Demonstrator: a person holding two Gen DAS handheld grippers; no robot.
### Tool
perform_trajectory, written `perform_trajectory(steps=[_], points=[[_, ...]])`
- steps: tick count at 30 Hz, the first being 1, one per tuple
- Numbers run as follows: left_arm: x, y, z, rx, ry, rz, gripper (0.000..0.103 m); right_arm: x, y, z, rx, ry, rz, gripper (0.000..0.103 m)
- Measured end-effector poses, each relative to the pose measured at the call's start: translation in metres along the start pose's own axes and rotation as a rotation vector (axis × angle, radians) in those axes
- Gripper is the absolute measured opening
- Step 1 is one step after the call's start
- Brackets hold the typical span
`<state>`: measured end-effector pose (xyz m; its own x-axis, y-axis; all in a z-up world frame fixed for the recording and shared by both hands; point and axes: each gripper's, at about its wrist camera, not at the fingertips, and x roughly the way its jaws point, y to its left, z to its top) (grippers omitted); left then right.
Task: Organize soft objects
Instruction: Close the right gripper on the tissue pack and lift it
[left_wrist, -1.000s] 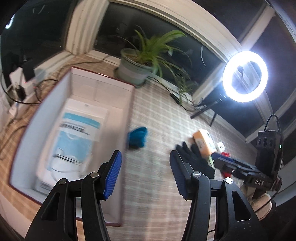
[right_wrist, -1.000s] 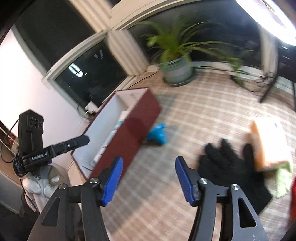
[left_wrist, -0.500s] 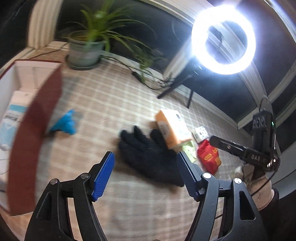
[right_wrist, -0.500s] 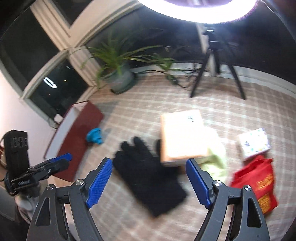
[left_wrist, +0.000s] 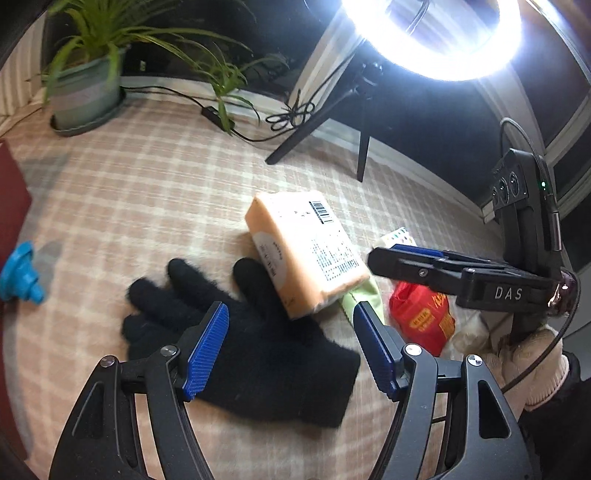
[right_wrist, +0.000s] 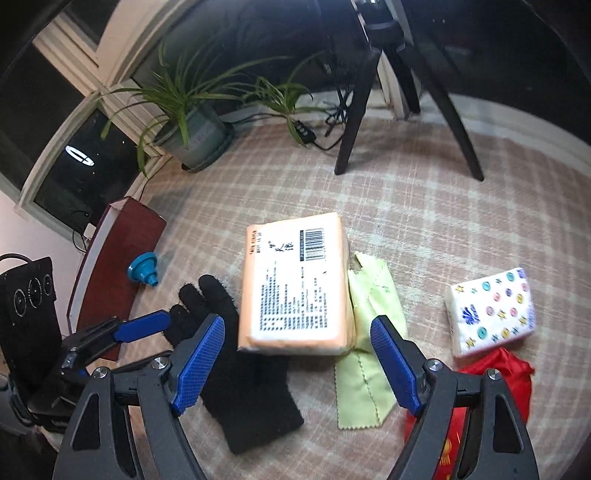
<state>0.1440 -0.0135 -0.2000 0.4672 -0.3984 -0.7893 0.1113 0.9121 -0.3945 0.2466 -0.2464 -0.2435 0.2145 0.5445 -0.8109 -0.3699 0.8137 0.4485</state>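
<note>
- A black glove is being seen lying flat on the checked cloth, its long axis running from cuff, nearest the cameras, to fingers, which are pointing toward the potted plant.
- An orange tissue pack is being shown resting on the glove's thumb side; a barcode and small print are being displayed, unreadable.
- "DAS" is being read on the right gripper.
- The left gripper and right gripper are being held spread, nothing gripped.
</note>
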Motion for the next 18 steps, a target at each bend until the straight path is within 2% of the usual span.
perform_trajectory(steps=[3, 11, 14, 16, 18], points=[[0.016, -0.004, 0.006, 0.004, 0.016, -0.007, 0.07, 0.012, -0.006, 0.007, 0.024, 0.023, 0.043, 0.074], [0.047, -0.001, 0.02, -0.008, 0.054, -0.008, 0.07, 0.034, -0.016, 0.021, 0.067, 0.081, 0.084, 0.059], [0.055, -0.001, 0.023, -0.004, 0.063, -0.01, 0.068, 0.041, -0.016, 0.023, 0.063, 0.103, 0.08, 0.058], [0.059, -0.001, 0.024, -0.006, 0.07, -0.016, 0.062, 0.045, -0.016, 0.023, 0.064, 0.109, 0.082, 0.057], [0.062, -0.002, 0.025, -0.005, 0.072, -0.021, 0.051, 0.047, -0.017, 0.024, 0.069, 0.115, 0.085, 0.053]])
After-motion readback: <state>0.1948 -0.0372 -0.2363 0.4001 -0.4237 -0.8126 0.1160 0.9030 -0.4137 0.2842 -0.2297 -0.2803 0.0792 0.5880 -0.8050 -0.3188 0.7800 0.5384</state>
